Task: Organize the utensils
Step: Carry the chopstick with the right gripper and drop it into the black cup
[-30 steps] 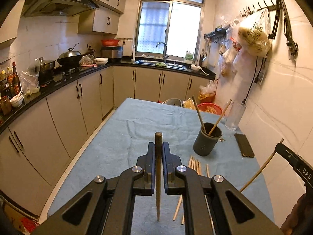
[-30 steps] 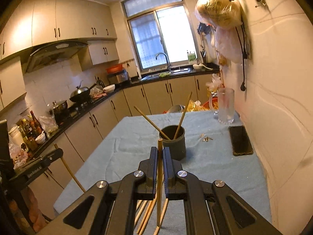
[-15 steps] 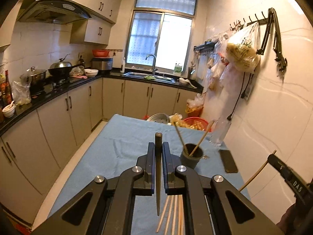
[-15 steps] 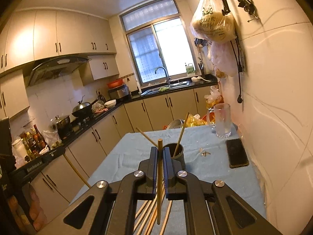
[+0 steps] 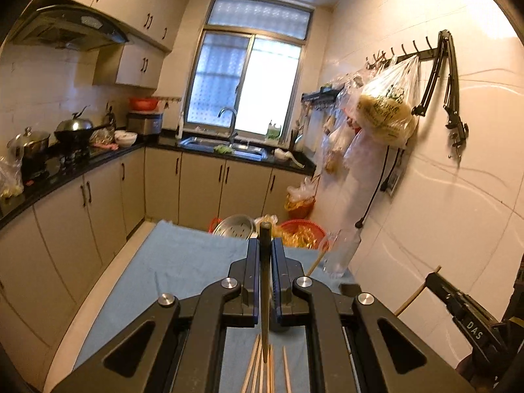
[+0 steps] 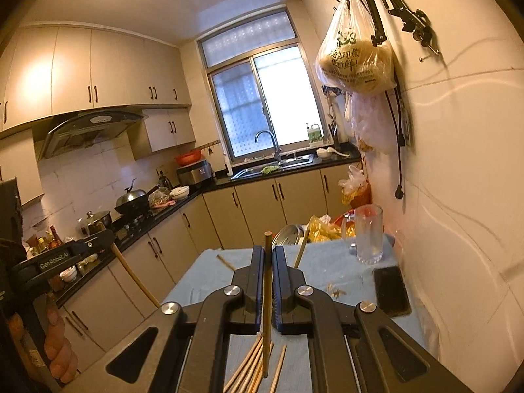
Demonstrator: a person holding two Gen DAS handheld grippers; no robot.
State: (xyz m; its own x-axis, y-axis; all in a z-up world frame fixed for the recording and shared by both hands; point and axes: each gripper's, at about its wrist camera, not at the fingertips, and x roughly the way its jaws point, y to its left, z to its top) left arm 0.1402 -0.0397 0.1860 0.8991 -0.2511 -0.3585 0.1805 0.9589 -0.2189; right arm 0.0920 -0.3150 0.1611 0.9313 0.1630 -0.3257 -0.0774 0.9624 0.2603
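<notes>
- This is a home kitchen, a narrow one, with a window (image 5: 249, 82) on the far wall.
- Below the window sit a sink (image 5: 226, 144) and a tap (image 5: 229, 114) in a black worktop.
- To the left of the window, a range hood (image 5: 68, 32) hangs above a wok (image 5: 73, 131) and a pot (image 5: 29, 140).
- Beige cupboards (image 5: 203, 190) run under the worktop.
- To the right of the window, plastic bags (image 5: 386, 111) hang from wall hooks.

Pale-blue tablecloth (image 6: 330, 271), tan chopsticks (image 6: 249, 370) — black tongs (image 6: 268, 262), beige cabinets (image 6: 262, 206).
</notes>
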